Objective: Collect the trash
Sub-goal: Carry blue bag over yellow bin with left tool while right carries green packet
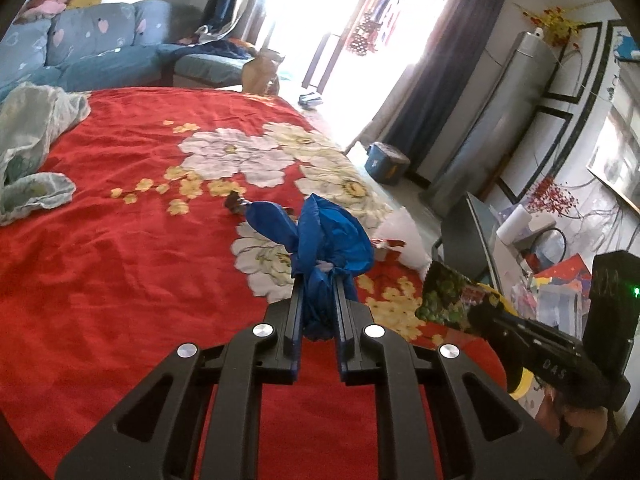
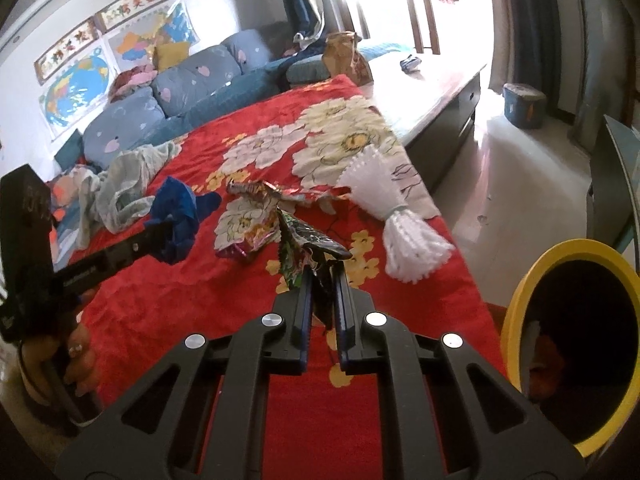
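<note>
Over the red floral bedspread [image 2: 160, 300], my left gripper [image 1: 318, 280] jaws pinch a crumpled blue plastic bag [image 1: 328, 236]; my right gripper [image 2: 322, 276] jaws pinch a dark printed foil wrapper [image 2: 308, 240]. I judge neither binned yet: the yellow-rimmed bin [image 2: 516, 300] waits, and shiny crumpled wrappers [image 2: 256, 216] remain

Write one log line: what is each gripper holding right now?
left gripper: shut on blue bag | right gripper: shut on snack wrapper | yellow bin: beside the bed, right

Readable markings: few, mostly unclear

White letters "DAS" stand on the black body of the right tool [image 1: 476, 312] in the left wrist view. The framed scrolls [image 2: 132, 10] on the wall carry large characters, too blurred to read; print on the left tool [image 2: 160, 232] is too small.
</note>
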`<state>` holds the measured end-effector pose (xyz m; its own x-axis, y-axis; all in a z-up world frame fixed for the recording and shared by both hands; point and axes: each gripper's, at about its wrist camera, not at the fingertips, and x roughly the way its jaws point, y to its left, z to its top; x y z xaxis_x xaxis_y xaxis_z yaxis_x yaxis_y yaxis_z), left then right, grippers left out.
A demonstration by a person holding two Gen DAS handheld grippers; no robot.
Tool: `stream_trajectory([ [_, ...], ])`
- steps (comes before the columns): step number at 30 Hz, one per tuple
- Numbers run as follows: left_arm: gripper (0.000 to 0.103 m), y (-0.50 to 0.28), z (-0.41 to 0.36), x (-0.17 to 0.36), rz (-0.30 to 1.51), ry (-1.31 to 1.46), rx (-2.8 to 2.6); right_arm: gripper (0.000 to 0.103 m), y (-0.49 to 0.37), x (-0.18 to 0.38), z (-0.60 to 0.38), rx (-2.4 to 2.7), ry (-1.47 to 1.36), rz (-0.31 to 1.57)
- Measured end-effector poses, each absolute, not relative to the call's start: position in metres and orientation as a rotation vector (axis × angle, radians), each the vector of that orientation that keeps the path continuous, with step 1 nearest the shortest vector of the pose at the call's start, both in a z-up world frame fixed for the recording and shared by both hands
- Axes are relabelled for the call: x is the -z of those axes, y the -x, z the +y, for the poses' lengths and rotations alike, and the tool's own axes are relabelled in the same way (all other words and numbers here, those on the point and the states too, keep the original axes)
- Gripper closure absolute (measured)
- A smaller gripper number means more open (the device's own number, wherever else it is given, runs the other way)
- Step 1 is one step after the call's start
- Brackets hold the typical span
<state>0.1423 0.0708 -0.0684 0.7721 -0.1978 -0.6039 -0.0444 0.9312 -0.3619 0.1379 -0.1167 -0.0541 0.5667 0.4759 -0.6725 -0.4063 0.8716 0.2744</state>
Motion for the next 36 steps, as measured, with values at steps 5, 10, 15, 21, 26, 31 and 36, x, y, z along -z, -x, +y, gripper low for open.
stream_trajectory([
  [5,0.090,-0.141,0.058,0.063,0.683,0.350,0.112,0.097,-0.138,0.048,-0.132,-0.494,-0.110,0.799],
  [10,0.090,-0.139,0.045,0.058,0.679,0.327,0.140,0.097,-0.139,0.043,-0.149,-0.466,-0.132,0.783],
  [15,0.090,-0.138,0.028,0.053,0.676,0.300,0.172,0.097,-0.140,0.038,-0.167,-0.431,-0.155,0.765],
  [21,0.090,-0.137,0.010,0.049,0.673,0.268,0.208,0.097,-0.141,0.035,-0.184,-0.393,-0.180,0.751],
  [26,0.090,-0.138,-0.003,0.047,0.674,0.247,0.235,0.097,-0.143,0.035,-0.198,-0.358,-0.199,0.747],
  [31,0.090,-0.137,-0.018,0.047,0.678,0.226,0.264,0.097,-0.144,0.036,-0.210,-0.330,-0.214,0.746],
  [36,0.090,-0.138,-0.034,0.048,0.684,0.202,0.294,0.097,-0.145,0.039,-0.220,-0.304,-0.224,0.743],
])
